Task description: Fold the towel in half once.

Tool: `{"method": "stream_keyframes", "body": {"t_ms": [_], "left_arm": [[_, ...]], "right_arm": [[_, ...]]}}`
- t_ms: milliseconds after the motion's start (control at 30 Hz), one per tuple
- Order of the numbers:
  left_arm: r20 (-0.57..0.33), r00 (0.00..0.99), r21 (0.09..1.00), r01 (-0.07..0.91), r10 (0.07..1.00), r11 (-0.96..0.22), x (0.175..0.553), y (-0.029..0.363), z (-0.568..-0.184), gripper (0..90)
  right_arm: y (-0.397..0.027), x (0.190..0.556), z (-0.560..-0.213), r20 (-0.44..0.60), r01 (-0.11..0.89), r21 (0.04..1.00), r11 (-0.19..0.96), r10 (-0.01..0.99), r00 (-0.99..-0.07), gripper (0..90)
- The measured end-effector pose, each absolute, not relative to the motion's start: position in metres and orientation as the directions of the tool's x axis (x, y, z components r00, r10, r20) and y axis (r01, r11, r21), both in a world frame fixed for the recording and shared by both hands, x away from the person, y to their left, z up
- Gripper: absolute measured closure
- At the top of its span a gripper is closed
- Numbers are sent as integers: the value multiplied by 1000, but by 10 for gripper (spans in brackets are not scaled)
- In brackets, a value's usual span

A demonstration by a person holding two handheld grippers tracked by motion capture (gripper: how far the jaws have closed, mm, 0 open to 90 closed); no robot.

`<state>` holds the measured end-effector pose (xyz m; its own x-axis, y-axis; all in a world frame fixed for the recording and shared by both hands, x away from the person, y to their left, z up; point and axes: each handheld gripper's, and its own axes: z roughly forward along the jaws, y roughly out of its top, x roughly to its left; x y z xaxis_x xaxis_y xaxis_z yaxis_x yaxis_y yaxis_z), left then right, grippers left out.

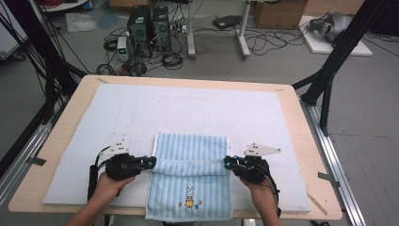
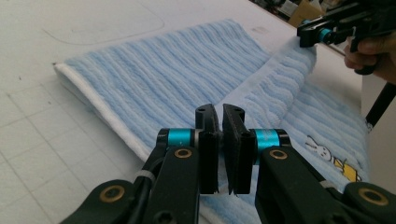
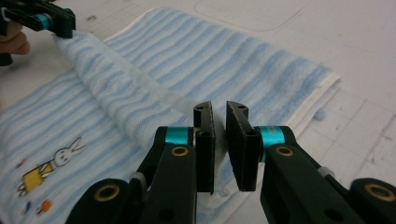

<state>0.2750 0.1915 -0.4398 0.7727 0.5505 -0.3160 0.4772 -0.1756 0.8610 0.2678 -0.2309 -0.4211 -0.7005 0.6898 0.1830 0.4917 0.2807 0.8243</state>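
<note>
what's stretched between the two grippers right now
In the high view, a raised fold of the light blue striped towel spans from the left gripper to the right gripper, each clamped on one end.

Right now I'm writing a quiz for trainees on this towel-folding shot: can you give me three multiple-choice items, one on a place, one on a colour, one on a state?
1. Where on the towel is the rabbit picture?
A. on the far edge
B. on the near part, towards the person
C. under the left gripper

2. What colour is the towel?
A. light blue with stripes
B. plain red
C. dark green

3. How do the left gripper and the right gripper stand?
A. both wide open above the towel
B. one lying loose on the table
C. each shut on a side of the towel's raised fold

Key: 1 B, the rabbit lies near the table's front edge. 2 A, pale blue ribbed cloth in all views. 3 C, the fingers pinch cloth, and the fold spans between them.
</note>
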Motion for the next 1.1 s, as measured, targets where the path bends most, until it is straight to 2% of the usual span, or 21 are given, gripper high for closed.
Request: {"method": "stream_keyframes", "body": {"t_ms": [267,300,367,433,467,667,833,867,933,967,1100], "left_arm": [[-335,782,850,492,526,-190,266,192,-443,824],[-337,776,852,493,534,-178,266,193,-443,776],[-334,746,856,496,577,-145,270,194,-441,578],[-310,732,866,481,607,-137,274,197,-438,528],[-297,728,873,469,618,-133,278,198,-436,517],[-295,697,879,466,654,-100,296,208,-432,519],[-305,673,876,476,674,-79,308,214,-431,529],[-310,669,875,479,676,-72,309,215,-432,529],[-309,667,871,485,678,-80,310,216,-434,532],[-307,663,870,487,682,-81,310,217,-435,536],[-306,663,869,488,684,-84,312,217,-437,565]], "right_arm": [[-233,248,-428,177,507,791,341,666,-725,804],[-234,246,-428,183,507,794,336,663,-726,784],[-236,246,-426,203,512,803,303,669,-715,647],[-239,249,-422,240,524,818,236,687,-685,546],[-240,251,-421,239,522,825,217,703,-670,541],[-238,276,-423,208,540,821,184,785,-584,630],[-226,308,-436,183,615,757,220,833,-522,646],[-223,312,-440,168,632,739,234,845,-508,665],[-222,317,-444,170,640,729,243,841,-513,789],[-221,317,-445,162,626,740,248,836,-523,879],[-220,315,-442,84,579,768,273,854,-513,881]]}}
